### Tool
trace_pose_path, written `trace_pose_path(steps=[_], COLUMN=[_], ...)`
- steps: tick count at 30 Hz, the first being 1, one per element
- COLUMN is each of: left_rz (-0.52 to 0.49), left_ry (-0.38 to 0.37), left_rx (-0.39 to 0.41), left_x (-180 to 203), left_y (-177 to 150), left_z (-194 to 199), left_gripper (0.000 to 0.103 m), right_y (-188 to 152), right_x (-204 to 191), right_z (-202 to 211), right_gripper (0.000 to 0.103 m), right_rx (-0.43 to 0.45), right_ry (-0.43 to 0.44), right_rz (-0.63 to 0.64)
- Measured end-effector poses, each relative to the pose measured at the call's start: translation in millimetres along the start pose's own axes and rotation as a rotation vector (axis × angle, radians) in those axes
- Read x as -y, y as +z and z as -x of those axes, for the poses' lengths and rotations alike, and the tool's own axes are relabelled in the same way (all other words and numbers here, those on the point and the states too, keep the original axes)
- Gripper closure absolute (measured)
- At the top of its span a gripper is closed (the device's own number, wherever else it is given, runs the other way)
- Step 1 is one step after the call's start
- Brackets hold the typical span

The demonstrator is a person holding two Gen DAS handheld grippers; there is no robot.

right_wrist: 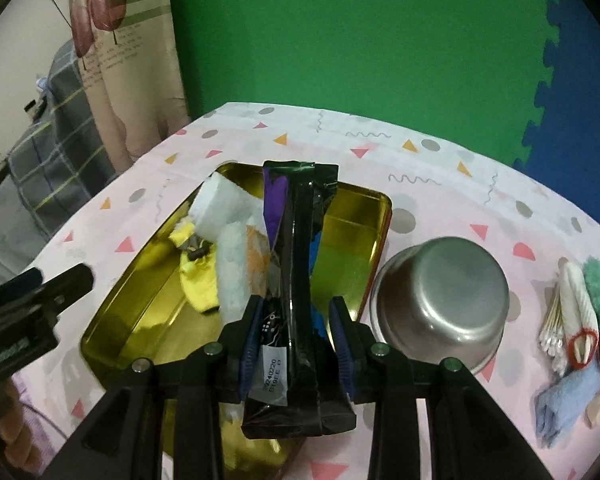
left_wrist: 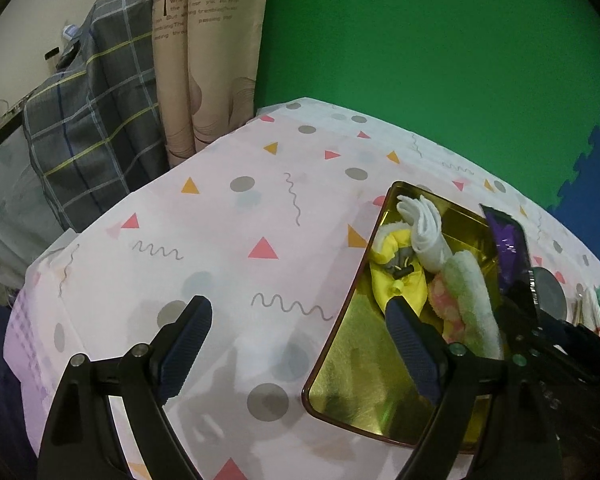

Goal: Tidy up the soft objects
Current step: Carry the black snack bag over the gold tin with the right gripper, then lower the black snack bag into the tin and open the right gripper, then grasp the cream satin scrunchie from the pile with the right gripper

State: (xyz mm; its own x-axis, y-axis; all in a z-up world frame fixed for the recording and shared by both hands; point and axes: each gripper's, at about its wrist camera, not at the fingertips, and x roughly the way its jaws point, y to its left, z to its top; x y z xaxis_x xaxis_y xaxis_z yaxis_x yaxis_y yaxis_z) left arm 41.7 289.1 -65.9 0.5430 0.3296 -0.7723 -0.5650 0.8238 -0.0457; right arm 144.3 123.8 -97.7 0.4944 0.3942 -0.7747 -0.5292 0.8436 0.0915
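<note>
A black and purple packet (right_wrist: 296,280) is gripped upright between the closed fingers of the right gripper (right_wrist: 296,324), held above the gold tin (right_wrist: 112,312) on the desk (right_wrist: 440,168). Inside the tin a white glove (left_wrist: 422,228), a yellow cloth (left_wrist: 396,268) and what appears to be a fluffy pastel sock (left_wrist: 474,300) are lodged together. The left gripper (left_wrist: 300,344) is held with fingers spread wide and empty, one over the tin's near end. A steel bowl (right_wrist: 440,300) is set just beside the tin.

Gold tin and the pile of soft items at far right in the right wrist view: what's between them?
An upturned steel bowl sits on the tablecloth between the gold tin and the pile of soft items, as the right wrist view shows.
</note>
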Motion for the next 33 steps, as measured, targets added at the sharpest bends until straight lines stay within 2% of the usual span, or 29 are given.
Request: trace_pose_path(steps=[10, 15, 19, 22, 25, 29, 33], left_rz=[0.002, -0.002, -0.014, -0.037, -0.072, -0.116, -0.138], left_ry=[-0.003, -0.006, -0.011, -0.013, -0.013, -0.017, -0.027], left_rx=[-0.012, -0.006, -0.006, -0.002, 0.005, 0.026, 0.031], left_x=[1.7, 4.0, 7.9, 15.2, 23.9, 35.6, 46.1], left_y=[-1.3, -2.8, -4.0, -5.1, -7.0, -10.1, -12.0], left_z=[-2.3, -0.6, -0.1, 1.6, 4.7, 11.0, 15.3], left_gripper=[0.017, 0.017, 0.017, 0.017, 0.017, 0.017, 0.016], right_y=[3.0, -0.3, -11.2, -23.2, -37.3, -59.0, -83.1], right_x=[-4.0, -4.8, 4.1, 23.2, 49.7, 100.3, 168.0], right_z=[-10.8, 3.7, 28.8, 48.8, 69.1, 95.6, 117.6], right_gripper=[0.068, 0.066, 0.059, 0.058, 0.058, 0.057, 0.053], right_rx=[-0.002, 0.023, 0.055, 0.070, 0.091, 0.109, 0.101], right_ry=[-0.019, -0.030, -0.032, -0.038, -0.084, -0.187, -0.296], right_rz=[0.021, 0.047, 0.046, 0.020, 0.008, -0.008, -0.106])
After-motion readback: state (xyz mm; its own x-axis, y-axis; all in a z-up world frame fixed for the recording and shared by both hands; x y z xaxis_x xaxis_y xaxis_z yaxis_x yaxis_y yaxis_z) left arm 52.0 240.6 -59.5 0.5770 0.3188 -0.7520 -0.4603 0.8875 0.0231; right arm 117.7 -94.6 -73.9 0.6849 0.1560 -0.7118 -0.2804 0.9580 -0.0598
